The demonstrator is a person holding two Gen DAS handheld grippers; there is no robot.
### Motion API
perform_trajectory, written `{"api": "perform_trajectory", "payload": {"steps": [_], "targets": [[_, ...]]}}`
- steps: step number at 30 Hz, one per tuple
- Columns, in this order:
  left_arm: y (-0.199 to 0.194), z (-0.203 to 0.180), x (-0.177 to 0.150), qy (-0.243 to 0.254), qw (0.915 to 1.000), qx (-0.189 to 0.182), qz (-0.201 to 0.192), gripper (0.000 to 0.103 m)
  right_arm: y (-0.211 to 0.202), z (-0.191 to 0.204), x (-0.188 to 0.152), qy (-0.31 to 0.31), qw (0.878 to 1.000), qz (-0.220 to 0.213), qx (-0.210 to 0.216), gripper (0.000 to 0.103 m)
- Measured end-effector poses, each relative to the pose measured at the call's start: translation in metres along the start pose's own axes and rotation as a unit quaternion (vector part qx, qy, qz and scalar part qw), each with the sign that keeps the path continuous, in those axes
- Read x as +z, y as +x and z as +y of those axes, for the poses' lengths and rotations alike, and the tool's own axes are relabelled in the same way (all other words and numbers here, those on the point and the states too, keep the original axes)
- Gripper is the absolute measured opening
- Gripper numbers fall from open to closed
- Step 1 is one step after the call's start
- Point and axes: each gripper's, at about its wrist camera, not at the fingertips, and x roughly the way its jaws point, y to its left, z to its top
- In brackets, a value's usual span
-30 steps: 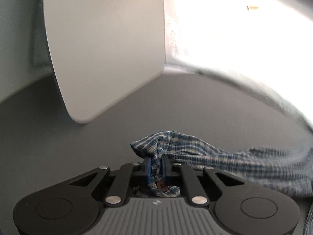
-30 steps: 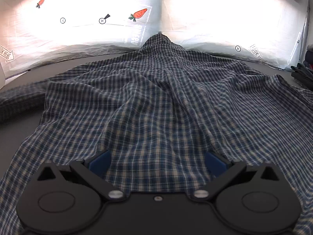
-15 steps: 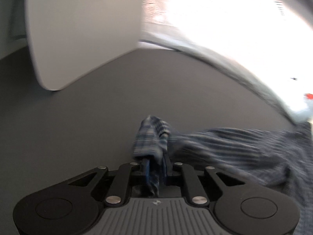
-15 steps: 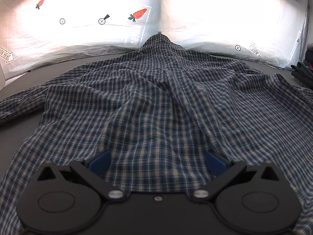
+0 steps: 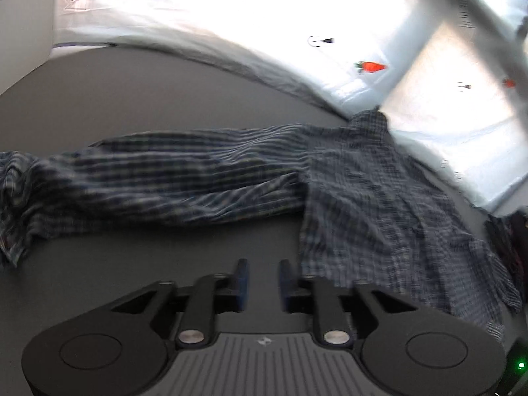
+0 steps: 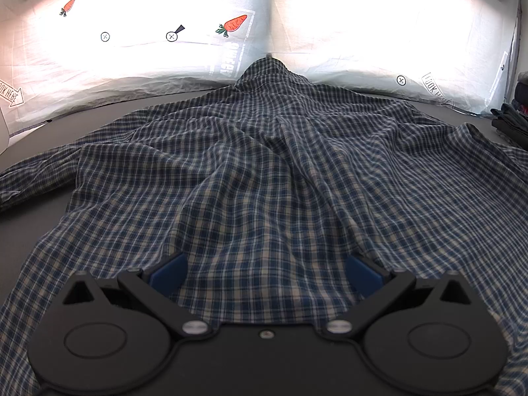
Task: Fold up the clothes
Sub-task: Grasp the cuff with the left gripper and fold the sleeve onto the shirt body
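A blue plaid shirt (image 6: 280, 171) lies spread on the dark grey table (image 5: 132, 105), collar at the far edge. Its left sleeve (image 5: 158, 181) stretches out flat to the left, cuff at the far left. My left gripper (image 5: 263, 269) is empty, jaws a small gap apart, above bare table just in front of the sleeve and left of the shirt body (image 5: 379, 204). My right gripper (image 6: 265, 267) is wide open over the shirt's lower hem; cloth bunches between its blue fingers (image 6: 168, 270).
A white sheet with carrot prints (image 6: 165, 33) hangs behind the table. A pile of dark folded clothes (image 6: 510, 115) sits at the far right edge, also in the left wrist view (image 5: 508, 241).
My left gripper let go of the sleeve cuff, opened slightly and swung right; the sleeve now lies flat on the table. The right gripper has not moved.
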Motion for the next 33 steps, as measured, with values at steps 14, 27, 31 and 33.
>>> {"api": "perform_trajectory", "payload": {"steps": [14,27,31,33], "targets": [[-0.06,0.15,-0.001,-0.287,0.9241,0.241,-0.074,0.074,0.0,-0.001,0.0,0.0,1.0,0.0,0.001,0.103],[-0.053,0.179,-0.002,-0.346,0.9255,0.124,-0.092,0.007,0.0,-0.001,0.0,0.001,1.0,-0.001,0.0,0.103],[-0.054,0.142,0.009,-0.252,0.9577,0.093,-0.104,0.006,0.0,-0.001,0.0,0.001,1.0,-0.001,0.0,0.103],[-0.053,0.12,0.015,-0.212,0.9696,0.067,-0.102,0.006,0.0,-0.001,0.0,0.001,1.0,-0.001,0.0,0.103]]}}
